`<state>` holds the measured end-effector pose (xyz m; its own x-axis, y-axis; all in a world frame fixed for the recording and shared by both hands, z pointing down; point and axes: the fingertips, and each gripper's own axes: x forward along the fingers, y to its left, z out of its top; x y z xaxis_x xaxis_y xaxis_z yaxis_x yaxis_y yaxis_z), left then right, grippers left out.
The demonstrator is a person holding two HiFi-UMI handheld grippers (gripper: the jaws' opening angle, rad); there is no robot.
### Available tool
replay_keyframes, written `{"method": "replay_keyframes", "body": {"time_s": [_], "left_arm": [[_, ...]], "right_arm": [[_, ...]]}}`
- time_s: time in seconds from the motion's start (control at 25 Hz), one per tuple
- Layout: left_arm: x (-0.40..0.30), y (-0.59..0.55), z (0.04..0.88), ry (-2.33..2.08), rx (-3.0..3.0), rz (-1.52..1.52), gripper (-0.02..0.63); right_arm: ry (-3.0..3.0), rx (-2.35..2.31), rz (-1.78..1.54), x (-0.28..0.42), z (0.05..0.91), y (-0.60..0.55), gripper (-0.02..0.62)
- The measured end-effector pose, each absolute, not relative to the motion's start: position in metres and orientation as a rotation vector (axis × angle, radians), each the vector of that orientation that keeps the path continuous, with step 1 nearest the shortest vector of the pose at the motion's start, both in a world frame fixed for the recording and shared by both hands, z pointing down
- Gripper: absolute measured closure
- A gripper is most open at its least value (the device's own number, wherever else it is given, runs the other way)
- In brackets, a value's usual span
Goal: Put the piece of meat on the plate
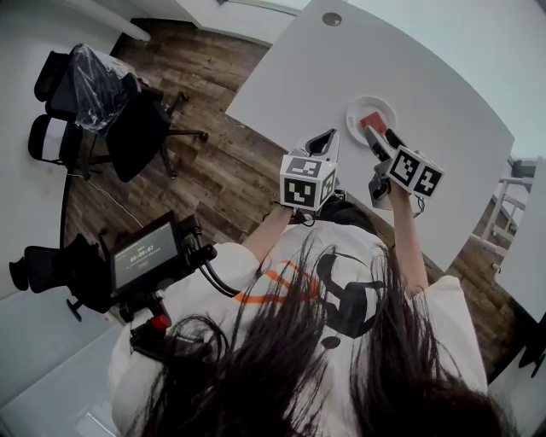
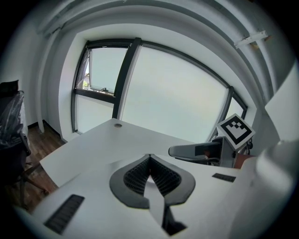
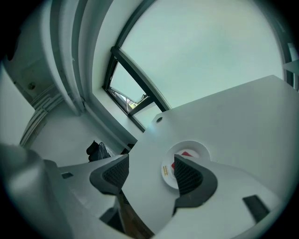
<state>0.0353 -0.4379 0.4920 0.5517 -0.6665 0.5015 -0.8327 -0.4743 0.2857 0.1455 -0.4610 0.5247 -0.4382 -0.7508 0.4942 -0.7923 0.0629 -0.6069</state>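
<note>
A white plate (image 1: 356, 109) rests on the white table (image 1: 444, 77), and a flat red piece of meat (image 1: 372, 119) lies on it. My right gripper (image 1: 382, 138) hovers just in front of the plate, open and holding nothing. Its own view frames the plate (image 3: 196, 145) and the meat (image 3: 186, 154) between the spread jaws of the right gripper (image 3: 152, 172). To its left, over the table's near edge, my left gripper (image 1: 331, 135) is raised. In its own view the left gripper (image 2: 149, 161) is shut with nothing in it, and the right gripper's arm (image 2: 196, 150) passes on the right.
A round cable grommet (image 1: 332, 18) sits at the table's far end. Black office chairs (image 1: 111, 111) stand on the wood floor to the left. A rig with a small screen (image 1: 145, 252) hangs by the person's left side. Large windows (image 2: 177, 93) lie beyond the table.
</note>
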Motion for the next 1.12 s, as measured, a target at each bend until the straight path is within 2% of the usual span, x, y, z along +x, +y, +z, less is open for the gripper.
{"method": "replay_keyframes", "body": {"time_s": [0.52,0.56,0.84,0.88,1.08,1.12], "left_arm": [[-0.011,-0.386,0.479,-1.208,2.309,0.392,0.601],[-0.015,-0.378,0.479,-1.204,2.311,0.391,0.601],[-0.036,-0.331,0.484,-1.165,2.313,0.355,0.601],[-0.038,-0.322,0.482,-1.157,2.31,0.347,0.601],[-0.042,-0.267,0.478,-1.116,2.293,0.331,0.601],[-0.043,-0.26,0.479,-1.11,2.286,0.33,0.601]], "right_arm": [[-2.377,1.654,1.364,0.082,0.491,-0.389,0.29],[-2.386,1.666,1.364,0.078,0.491,-0.383,0.373],[-2.387,1.704,1.445,0.051,0.501,-0.334,0.375],[-2.381,1.717,1.452,0.049,0.5,-0.323,0.422],[-2.33,1.752,1.468,0.043,0.493,-0.261,0.431],[-2.319,1.762,1.47,0.043,0.492,-0.253,0.456]]}}
